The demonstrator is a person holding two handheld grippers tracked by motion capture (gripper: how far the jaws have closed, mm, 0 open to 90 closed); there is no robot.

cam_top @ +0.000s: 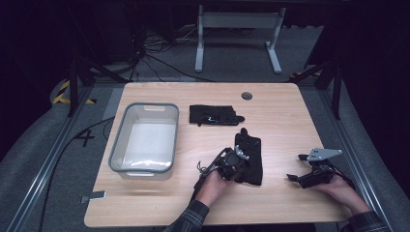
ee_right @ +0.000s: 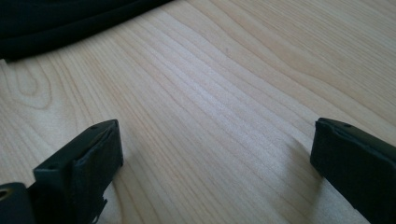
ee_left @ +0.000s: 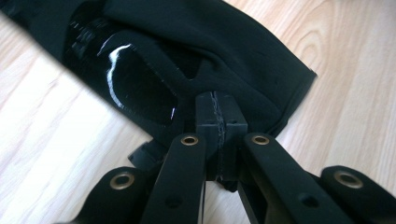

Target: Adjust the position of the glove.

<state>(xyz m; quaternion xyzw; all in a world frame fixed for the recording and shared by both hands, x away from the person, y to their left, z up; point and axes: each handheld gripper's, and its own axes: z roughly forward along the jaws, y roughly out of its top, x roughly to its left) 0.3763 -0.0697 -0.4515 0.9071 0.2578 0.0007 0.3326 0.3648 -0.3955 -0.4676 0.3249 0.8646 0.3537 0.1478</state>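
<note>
Black glove (cam_top: 250,158) shows no readable writing; left gripper (ee_left: 218,122) jaws pinch its cuff, right gripper (ee_right: 212,158) jaws wide.

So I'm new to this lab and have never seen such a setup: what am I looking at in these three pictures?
A person sits at a wooden table holding a two-jaw gripper in each hand. The wide picture comes from a camera above; the other two ride on the grippers and look along their jaws. The left gripper is shut on the edge of a black glove. The right gripper rests open over bare wood. Also on the table: a second black glove and a grey bin.
</note>
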